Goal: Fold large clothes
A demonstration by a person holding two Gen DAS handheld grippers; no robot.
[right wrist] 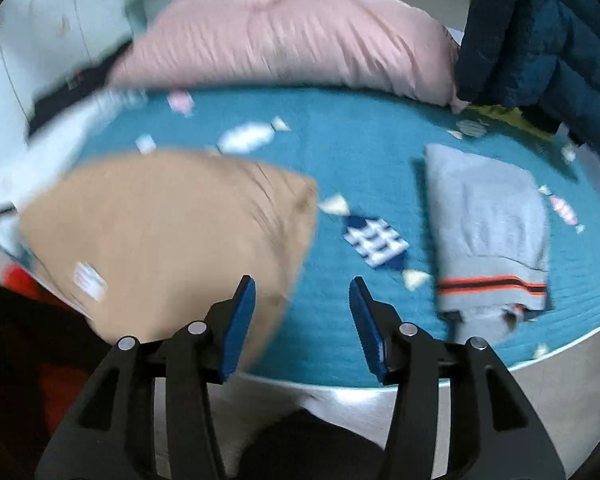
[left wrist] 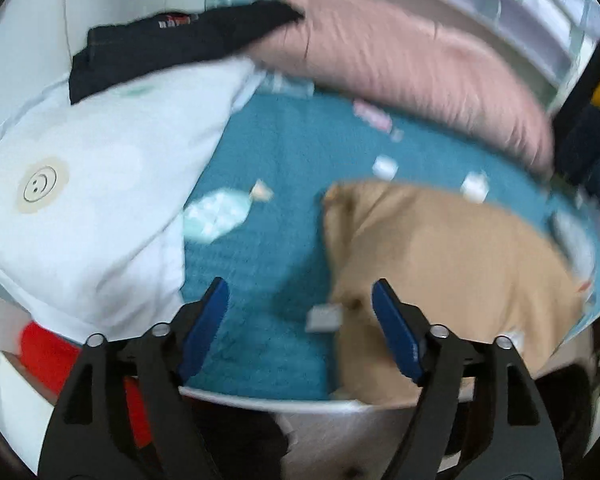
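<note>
A tan garment [left wrist: 440,272] lies folded in a compact slab on the teal bedspread [left wrist: 276,152], with a white label near its front edge; it also shows in the right wrist view [right wrist: 160,232]. My left gripper [left wrist: 300,292] is open and empty above the bed's front edge, just left of the tan garment. My right gripper [right wrist: 302,288] is open and empty, just right of the tan garment's near corner. A folded grey garment [right wrist: 488,232] with an orange and dark striped band lies to the right on the bed.
A white smiley-print pillow [left wrist: 84,208] with a dark folded garment [left wrist: 168,48] on it lies at left. A pink pillow [right wrist: 284,44] lies along the back. A dark blue puffy jacket [right wrist: 540,32] hangs at right. The bed's white front edge [right wrist: 340,392] is near.
</note>
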